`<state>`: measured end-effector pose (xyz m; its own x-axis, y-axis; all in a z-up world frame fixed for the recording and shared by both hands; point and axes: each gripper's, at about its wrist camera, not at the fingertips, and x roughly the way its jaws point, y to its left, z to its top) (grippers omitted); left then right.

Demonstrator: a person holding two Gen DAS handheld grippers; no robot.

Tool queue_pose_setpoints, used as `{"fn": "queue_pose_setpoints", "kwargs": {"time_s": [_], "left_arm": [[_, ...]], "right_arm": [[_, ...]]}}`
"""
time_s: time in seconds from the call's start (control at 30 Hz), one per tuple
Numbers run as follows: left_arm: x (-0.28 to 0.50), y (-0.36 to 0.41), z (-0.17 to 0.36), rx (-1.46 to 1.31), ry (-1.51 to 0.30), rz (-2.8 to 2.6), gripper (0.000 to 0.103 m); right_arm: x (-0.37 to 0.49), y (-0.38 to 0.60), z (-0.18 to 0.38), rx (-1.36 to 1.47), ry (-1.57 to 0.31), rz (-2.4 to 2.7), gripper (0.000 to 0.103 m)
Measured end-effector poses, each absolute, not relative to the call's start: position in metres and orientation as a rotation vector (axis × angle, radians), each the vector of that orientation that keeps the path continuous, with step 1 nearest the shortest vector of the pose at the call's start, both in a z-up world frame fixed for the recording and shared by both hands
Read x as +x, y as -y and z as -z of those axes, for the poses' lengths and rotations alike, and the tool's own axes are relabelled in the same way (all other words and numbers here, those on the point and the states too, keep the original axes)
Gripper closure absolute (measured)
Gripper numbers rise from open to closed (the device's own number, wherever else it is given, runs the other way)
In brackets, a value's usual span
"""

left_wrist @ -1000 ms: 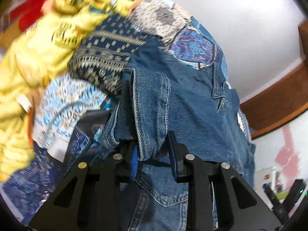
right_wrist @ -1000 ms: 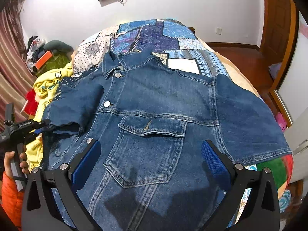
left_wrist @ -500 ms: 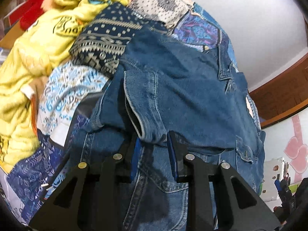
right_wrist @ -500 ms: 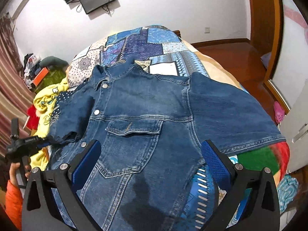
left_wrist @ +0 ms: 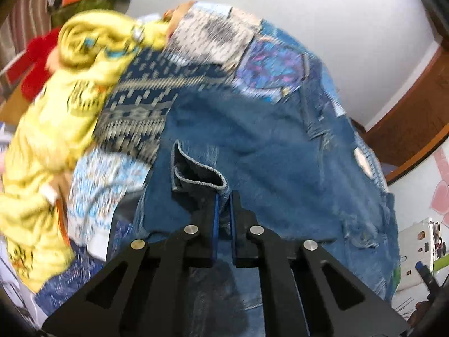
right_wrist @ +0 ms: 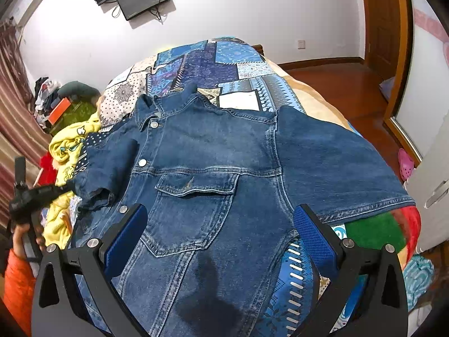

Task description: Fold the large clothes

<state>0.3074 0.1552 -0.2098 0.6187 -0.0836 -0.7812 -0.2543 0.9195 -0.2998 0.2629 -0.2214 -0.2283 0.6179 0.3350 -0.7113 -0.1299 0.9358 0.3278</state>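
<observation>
- Since a second ago, my left hand-held gripper (left_wrist: pixel 223 210) has pinched tighter on the cuff of the denim jacket's (right_wrist: pixel 213 174) sleeve (left_wrist: pixel 196 168), and that cuff now stands lifted and curled open above the blue pads.
- Left jaws are nearly together, with only the thin denim hem between them.
- My right hand-held gripper (right_wrist: pixel 220 230) hangs wide above the jacket's lower front, holding nothing; its pads stand either side of the chest pocket (right_wrist: pixel 193 207).
- The jacket lies front up, buttoned, spread over the patchwork quilt (right_wrist: pixel 213 64) on the bed, collar towards the far wall.
- Its other sleeve (right_wrist: pixel 336 163) lies flat, reaching to the bed's edge.
- From the right wrist view, the gripped sleeve is folded in over the jacket's side, by the button line.
- A yellow garment (left_wrist: pixel 56 129) is heaped just beside the jacket; the left wrist view blurs it.
</observation>
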Motion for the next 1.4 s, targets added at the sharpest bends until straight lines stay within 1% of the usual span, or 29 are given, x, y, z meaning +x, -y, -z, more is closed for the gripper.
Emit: {"fn": "queue_pose_setpoints", "kwargs": {"time_s": [0.1,0.23,0.3,0.4,0.5,0.6,0.63,0.67,0.73,0.83,0.93,1.03,1.07,1.13,1.2,1.27,1.4], "left_arm": [[0.320,-0.136,0.174,-0.371,-0.828,-0.050,0.100],[0.334,-0.086,0.118,-0.293,-0.723,0.081,0.100],[0.344,-0.049,0.098,-0.242,-0.690,0.160,0.100],[0.354,-0.002,0.087,-0.200,-0.684,0.253,0.100],[0.364,0.050,0.092,-0.160,-0.707,0.345,0.100],[0.370,0.098,0.116,-0.119,-0.772,0.413,0.100],[0.373,0.114,0.131,-0.111,-0.816,0.437,0.100],[0.375,0.124,0.144,-0.111,-0.852,0.461,0.103],[0.378,0.146,0.173,-0.112,-0.945,0.515,0.103],[0.371,0.169,0.197,-0.080,-1.019,0.563,0.103],[0.356,0.184,0.204,-0.035,-1.053,0.589,0.103],[0.346,0.181,0.191,0.015,-1.017,0.568,0.101],[0.345,0.175,0.185,0.024,-1.003,0.552,0.097],[0.346,0.160,0.176,0.023,-0.982,0.519,0.083],[0.346,0.137,0.166,0.012,-0.951,0.466,0.048],[0.346,0.109,0.158,0.004,-0.907,0.374,0.037],[0.343,0.061,0.159,-0.003,-0.901,0.235,0.026]], "right_arm": [[0.263,0.224,0.228,0.251,-0.860,-0.264,0.000],[0.262,0.232,0.227,0.268,-0.853,-0.248,0.000],[0.262,0.237,0.226,0.279,-0.847,-0.239,0.000],[0.260,0.246,0.224,0.289,-0.835,-0.224,0.000],[0.257,0.259,0.223,0.301,-0.827,-0.200,0.000],[0.255,0.277,0.225,0.316,-0.826,-0.162,0.000],[0.254,0.282,0.225,0.321,-0.829,-0.149,0.000],[0.253,0.288,0.227,0.326,-0.832,-0.134,0.000],[0.252,0.301,0.231,0.334,-0.839,-0.102,0.000],[0.251,0.315,0.237,0.345,-0.854,-0.062,0.000],[0.251,0.329,0.245,0.366,-0.873,-0.029,0.000],[0.251,0.340,0.251,0.403,-0.886,-0.021,0.000],[0.252,0.345,0.252,0.421,-0.889,-0.019,0.000],[0.252,0.352,0.254,0.438,-0.891,-0.018,0.000],[0.254,0.361,0.255,0.456,-0.892,-0.016,0.000],[0.256,0.370,0.257,0.477,-0.896,-0.015,0.000],[0.263,0.391,0.269,0.547,-0.929,-0.021,0.000]]}}
